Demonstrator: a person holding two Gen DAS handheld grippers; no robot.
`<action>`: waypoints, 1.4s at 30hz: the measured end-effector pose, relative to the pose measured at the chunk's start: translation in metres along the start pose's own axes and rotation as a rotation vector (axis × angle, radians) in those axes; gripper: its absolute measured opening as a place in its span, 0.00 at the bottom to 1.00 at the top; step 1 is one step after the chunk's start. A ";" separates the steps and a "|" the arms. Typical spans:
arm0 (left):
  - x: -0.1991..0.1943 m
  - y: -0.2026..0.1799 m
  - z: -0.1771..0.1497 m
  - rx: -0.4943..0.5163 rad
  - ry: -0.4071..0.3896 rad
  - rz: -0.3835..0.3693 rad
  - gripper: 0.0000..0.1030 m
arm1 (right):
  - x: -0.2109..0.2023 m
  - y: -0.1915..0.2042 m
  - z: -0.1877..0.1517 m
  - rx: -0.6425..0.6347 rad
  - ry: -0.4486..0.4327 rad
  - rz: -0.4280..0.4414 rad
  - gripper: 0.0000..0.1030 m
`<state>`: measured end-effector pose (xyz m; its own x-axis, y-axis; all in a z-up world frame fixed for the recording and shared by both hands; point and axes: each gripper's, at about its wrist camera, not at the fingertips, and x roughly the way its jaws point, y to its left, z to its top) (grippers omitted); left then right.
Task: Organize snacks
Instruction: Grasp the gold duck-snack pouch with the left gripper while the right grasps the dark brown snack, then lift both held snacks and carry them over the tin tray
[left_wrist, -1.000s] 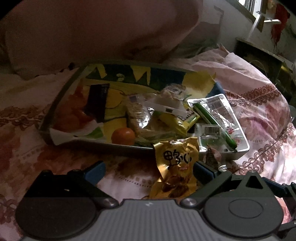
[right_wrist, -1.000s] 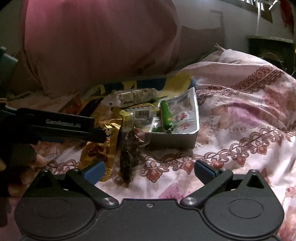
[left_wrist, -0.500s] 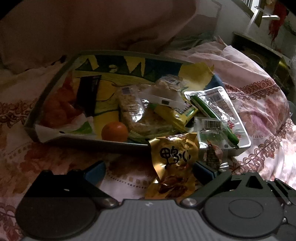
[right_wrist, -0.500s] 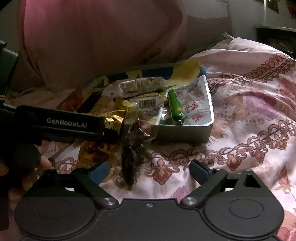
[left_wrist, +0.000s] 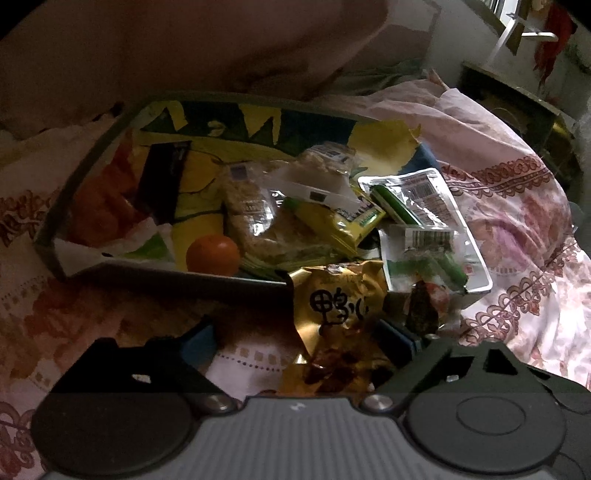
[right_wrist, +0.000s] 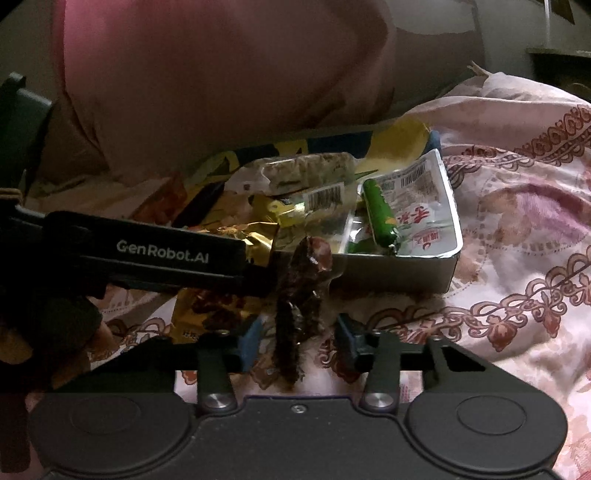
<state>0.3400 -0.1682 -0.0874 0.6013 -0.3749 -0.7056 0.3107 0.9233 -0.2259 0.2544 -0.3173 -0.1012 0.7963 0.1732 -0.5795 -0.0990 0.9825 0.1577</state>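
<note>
left tongs at lower centre, closing around the gold snack bag on the bed without clamping it; right tongs at lower centre, closing around the dark wrapped snack, pads apart from it.

The bedspread is pale pink with dark red scroll borders and flower motifs. On it, the tray has a grey-green rim and a yellow, blue and green picture inside. Near its front edge sits an orange fruit. The gold packet carries black characters (its lower part shows reddish-brown). Right of it, the dark packet is blackish-brown with a red tip. A green stick lies on silver foil.
</note>
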 end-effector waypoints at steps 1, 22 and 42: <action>-0.001 -0.001 0.000 0.002 0.000 -0.003 0.86 | 0.000 0.000 0.000 0.004 0.004 0.000 0.35; -0.040 -0.004 -0.022 0.022 0.071 0.013 0.18 | -0.023 0.001 -0.006 0.032 0.064 -0.008 0.15; -0.123 0.022 -0.077 -0.079 0.062 0.007 0.18 | -0.074 0.047 -0.026 -0.052 0.099 0.017 0.11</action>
<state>0.2164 -0.0948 -0.0567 0.5553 -0.3651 -0.7472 0.2460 0.9304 -0.2718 0.1753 -0.2824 -0.0720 0.7314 0.1936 -0.6539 -0.1454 0.9811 0.1279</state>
